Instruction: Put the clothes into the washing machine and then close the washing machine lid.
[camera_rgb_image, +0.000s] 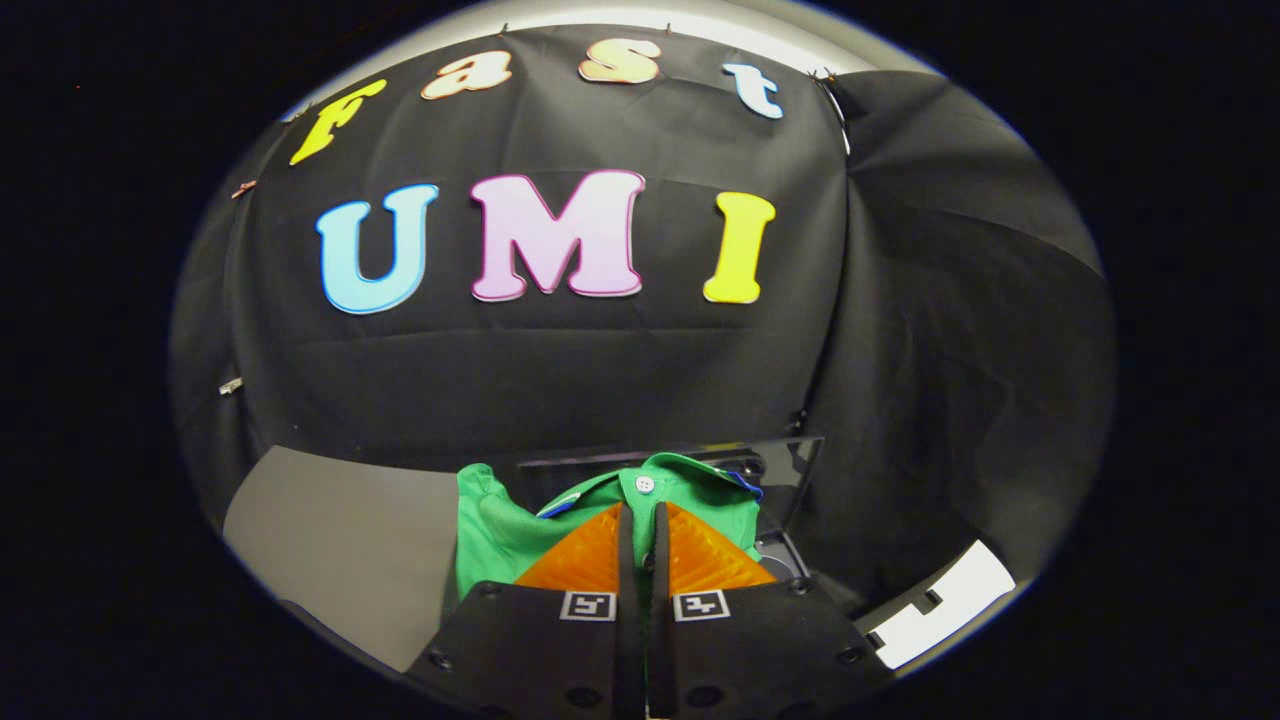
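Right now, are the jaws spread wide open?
No, the jaws of the gripper stand nearly together, pinching the green shirt.

Green woven-cloth shirt (500, 535): matt, softly creased, 1 glossy white plastic button (645, 484). Gripper (640, 545) fingers (585, 555): ridged, slightly glossy pads, closed on the shirt. Clear plastic washing machine lid (790, 470): smooth, reflective. Grey table surface (340, 540): smooth, matt.

A: How is the scene lit?

B: Even, fairly bright light is cast from above; a pale strip is seen over the black cloth wall (620, 380).

A: Any glare or blur?

B: Faint reflections are caught on the clear upright lid (790, 470). The bright green buttoned shirt (500, 530) is rendered sharply. Straight lines are bowed strongly toward the edges, where brightness falls off.
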